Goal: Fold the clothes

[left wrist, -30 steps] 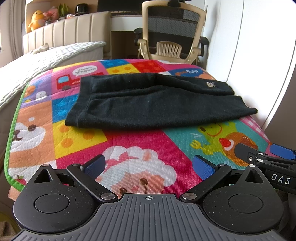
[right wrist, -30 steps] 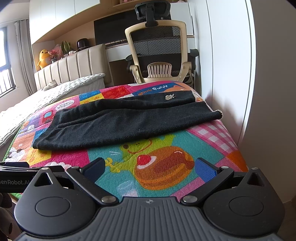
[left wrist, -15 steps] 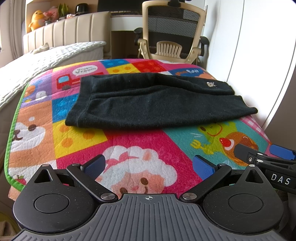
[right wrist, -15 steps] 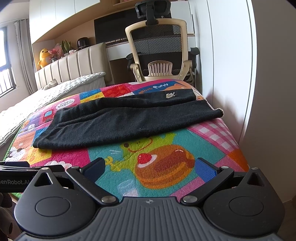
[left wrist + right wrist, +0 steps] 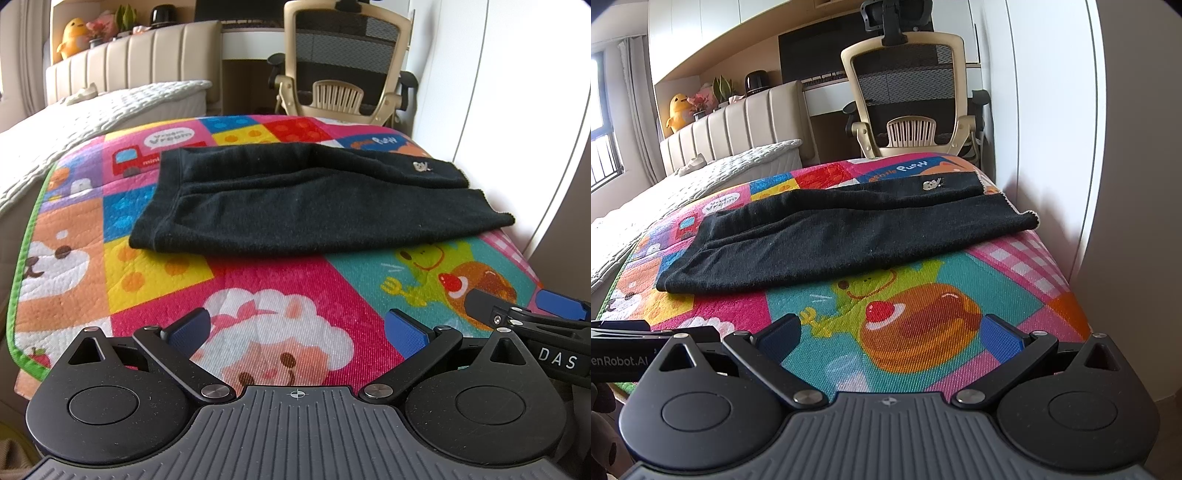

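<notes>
Bright cartoon play mat [image 5: 258,280] fills the near ground for us, spread over a bed-height surface, all sheep, frog and puppy panels, with a green border down its left edge. Across the far half of it lies the black garment [image 5: 314,206], folded lengthwise into a long band running left to right, flat on the mat; a small pale logo [image 5: 421,167] sits near its far right end, and in the right wrist view the same black garment [image 5: 842,240] reaches almost to the mat's right edge by the white wardrobe door [image 5: 1052,110]. We've got the left gripper [image 5: 295,328] low over the near edge, above the sheep panel, blue pads spread wide with nothing between them. The right gripper [image 5: 890,330] sits just beside it on the right, over the frog and orange blob, jaws equally wide and empty. Both are well short of the cloth, not touching it. Beyond the mat's far end stands a beige mesh office chair [image 5: 908,92], and off to the far left we see a padded headboard [image 5: 136,62] with a yellow plush toy [image 5: 72,37] on the shelf behind.
</notes>
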Demonstrator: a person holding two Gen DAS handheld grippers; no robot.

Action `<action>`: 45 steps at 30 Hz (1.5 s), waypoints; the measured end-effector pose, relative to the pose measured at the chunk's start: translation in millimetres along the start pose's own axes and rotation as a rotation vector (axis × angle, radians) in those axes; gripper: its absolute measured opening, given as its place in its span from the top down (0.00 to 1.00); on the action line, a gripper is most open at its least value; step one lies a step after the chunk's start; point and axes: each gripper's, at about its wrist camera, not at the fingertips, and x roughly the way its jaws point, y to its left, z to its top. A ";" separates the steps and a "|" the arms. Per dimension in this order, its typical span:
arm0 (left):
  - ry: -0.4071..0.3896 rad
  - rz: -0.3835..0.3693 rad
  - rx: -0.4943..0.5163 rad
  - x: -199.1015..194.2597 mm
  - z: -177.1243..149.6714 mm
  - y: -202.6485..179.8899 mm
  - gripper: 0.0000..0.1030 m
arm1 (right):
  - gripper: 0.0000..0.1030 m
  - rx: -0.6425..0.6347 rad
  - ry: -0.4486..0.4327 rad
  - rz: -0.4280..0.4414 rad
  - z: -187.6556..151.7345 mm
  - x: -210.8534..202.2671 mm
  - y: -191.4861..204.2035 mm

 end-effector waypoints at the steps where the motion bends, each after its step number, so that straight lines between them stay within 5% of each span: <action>1: 0.000 0.000 0.000 0.0 0.0 0.0 0.00 | 0.00 0.000 0.000 0.000 -0.2 0.0 -0.2; 29: 0.010 -0.017 -0.009 4.3 2.8 3.0 0.00 | 0.00 0.007 0.017 0.018 2.5 4.9 -3.9; 37: -0.115 -0.101 0.037 5.2 16.1 12.0 0.00 | 0.00 0.006 0.031 0.033 12.2 22.2 -10.8; 45: -0.096 -0.108 -0.058 38.5 43.3 45.9 0.00 | 0.00 -0.031 0.005 0.025 38.0 51.0 -14.4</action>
